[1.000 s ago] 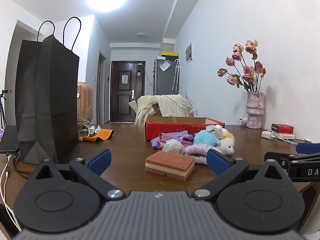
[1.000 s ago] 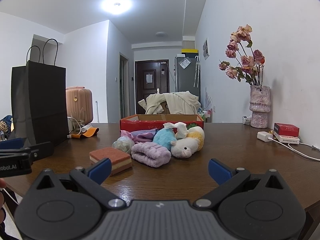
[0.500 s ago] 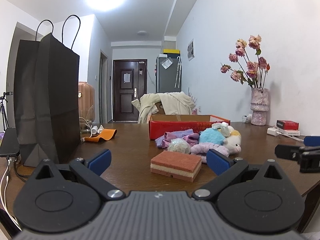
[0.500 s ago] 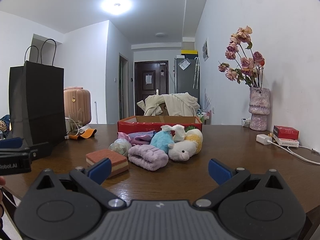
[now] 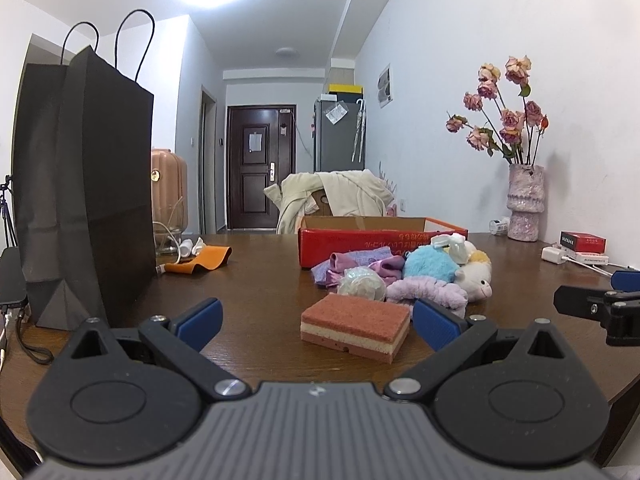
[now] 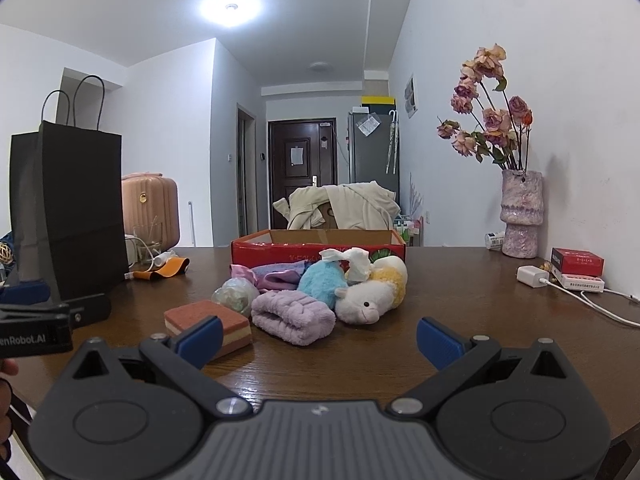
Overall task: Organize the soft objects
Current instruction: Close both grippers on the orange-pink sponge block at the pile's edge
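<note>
Nothing looked sorted yet: ahead of both wide-spread, empty grippers, left gripper (image 5: 316, 318) and right gripper (image 6: 318, 334), sponge (image 5: 356, 326) and plush toys (image 6: 370, 294) lay outside the red box (image 6: 318, 250).

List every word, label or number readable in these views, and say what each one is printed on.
"enRobot.AI": on the left gripper, seen from the right wrist view; the start is cut off by the frame edge.
Upside-down characters on the red box: too blurred to read reliably.
Small red carton by the wall: print too small.
Papers on the door and fridge: illegible.
</note>
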### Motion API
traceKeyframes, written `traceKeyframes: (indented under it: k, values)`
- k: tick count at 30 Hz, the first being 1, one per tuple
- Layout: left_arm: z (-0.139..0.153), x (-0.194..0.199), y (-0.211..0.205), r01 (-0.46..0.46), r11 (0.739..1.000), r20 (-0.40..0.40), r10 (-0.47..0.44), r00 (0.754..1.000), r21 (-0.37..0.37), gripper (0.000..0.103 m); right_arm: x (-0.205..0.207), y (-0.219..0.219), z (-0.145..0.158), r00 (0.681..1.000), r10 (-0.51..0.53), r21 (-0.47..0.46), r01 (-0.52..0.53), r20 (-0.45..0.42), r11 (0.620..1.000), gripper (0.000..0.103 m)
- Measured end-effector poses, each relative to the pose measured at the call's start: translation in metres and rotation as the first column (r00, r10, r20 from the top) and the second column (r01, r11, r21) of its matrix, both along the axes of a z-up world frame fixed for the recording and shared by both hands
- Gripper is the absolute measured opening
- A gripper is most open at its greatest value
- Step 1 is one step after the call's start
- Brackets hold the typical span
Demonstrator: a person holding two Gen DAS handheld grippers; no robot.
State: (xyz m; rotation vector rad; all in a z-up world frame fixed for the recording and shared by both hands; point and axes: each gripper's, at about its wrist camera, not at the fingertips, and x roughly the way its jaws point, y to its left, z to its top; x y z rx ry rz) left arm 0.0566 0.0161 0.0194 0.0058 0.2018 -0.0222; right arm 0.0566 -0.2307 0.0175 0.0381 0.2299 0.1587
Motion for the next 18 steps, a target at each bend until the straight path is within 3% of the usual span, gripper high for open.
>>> traceKeyframes:
  k: [11,18]
  values:
    - [-0.006,0.067,0.020,0.013,1.000,-0.170,-0.014,0.985,-0.010,0.103,0.055,0.005,-0.007,0.992,0.030,-0.003,-0.030,-0.124,1.000,0.103]
    - [0.002,0.129,0.036,0.116,0.992,-0.279,-0.125,0.952,-0.048,0.103,0.115,0.024,-0.007,0.950,0.134,0.149,-0.095,-0.281,0.984,0.103]
